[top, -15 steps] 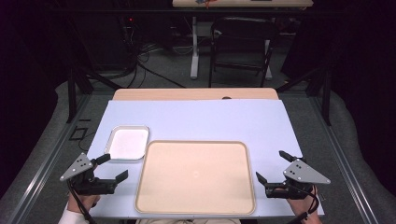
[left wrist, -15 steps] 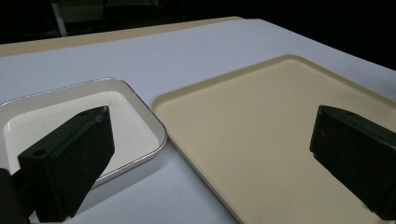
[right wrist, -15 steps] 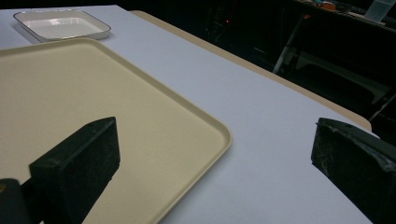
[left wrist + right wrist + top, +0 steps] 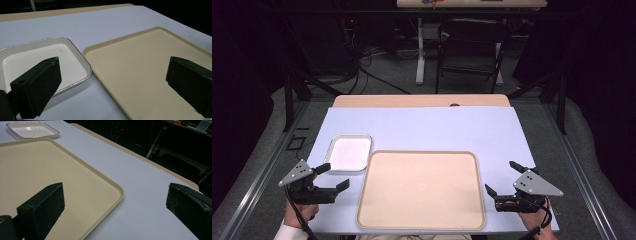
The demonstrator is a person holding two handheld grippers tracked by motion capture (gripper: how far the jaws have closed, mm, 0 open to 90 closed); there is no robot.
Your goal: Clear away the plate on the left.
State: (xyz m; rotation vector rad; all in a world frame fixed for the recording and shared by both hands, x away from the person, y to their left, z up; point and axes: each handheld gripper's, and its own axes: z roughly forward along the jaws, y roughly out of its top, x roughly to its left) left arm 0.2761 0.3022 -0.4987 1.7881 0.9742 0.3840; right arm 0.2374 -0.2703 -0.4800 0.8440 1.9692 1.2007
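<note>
A large empty beige tray [image 4: 422, 190] lies at the front middle of the pale blue table [image 4: 427, 127]. A small empty white tray [image 4: 348, 153] sits just off its far left corner. My left gripper [image 4: 336, 175] hovers open at the beige tray's left edge, below the white tray. In the left gripper view the open gripper [image 4: 113, 72] frames the white tray [image 4: 37, 62] and the beige tray [image 4: 150, 70]. My right gripper [image 4: 499, 176] stands open just off the beige tray's right edge. In the right gripper view the gripper [image 4: 115, 192] spans the beige tray's corner [image 4: 110, 187], holding nothing.
A tan board [image 4: 422, 101] runs along the table's far edge. Beyond it stand a dark chair [image 4: 472, 45] and a desk leg [image 4: 419, 50] on a floor with cables. Metal rails [image 4: 579, 175] flank the table on both sides.
</note>
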